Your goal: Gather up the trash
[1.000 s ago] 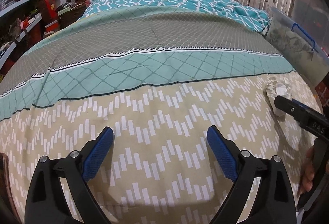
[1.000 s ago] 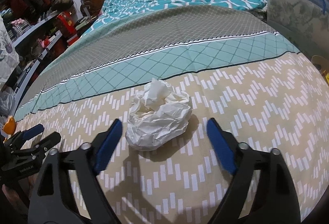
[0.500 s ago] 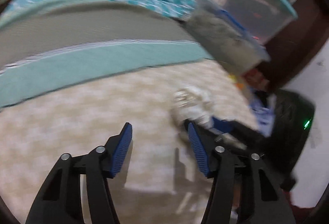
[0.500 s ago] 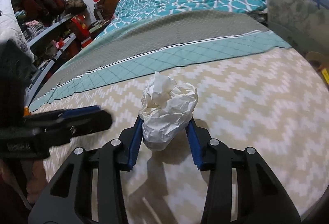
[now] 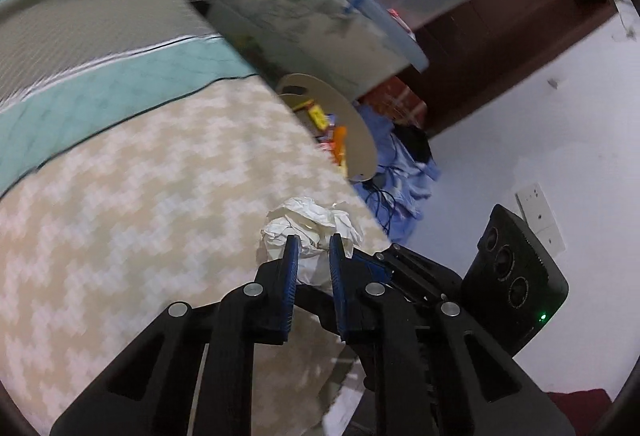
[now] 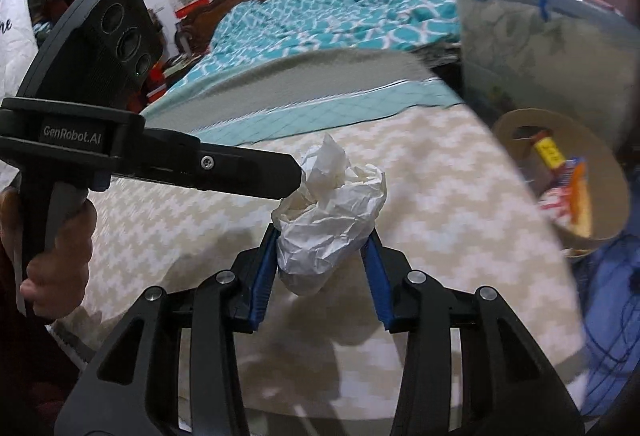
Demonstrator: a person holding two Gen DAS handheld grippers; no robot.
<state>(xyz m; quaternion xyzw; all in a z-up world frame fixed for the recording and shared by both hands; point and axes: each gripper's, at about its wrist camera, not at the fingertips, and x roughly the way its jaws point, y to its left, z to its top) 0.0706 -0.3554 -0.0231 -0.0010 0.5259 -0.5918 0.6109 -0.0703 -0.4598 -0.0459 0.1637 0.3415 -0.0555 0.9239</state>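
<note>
grip: my right tool (image 6: 322, 248) pinches the paper wad (image 6: 332, 220), my left tool (image 5: 314, 248) nips its top | done: wad off bed (image 6: 420, 204) | left: drop into round bin (image 6: 600, 172), far right

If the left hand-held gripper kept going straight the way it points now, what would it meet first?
The crumpled paper held by the right hand-held gripper. The left hand-held gripper already looks closed on its upper edge; depth is unclear.
</note>
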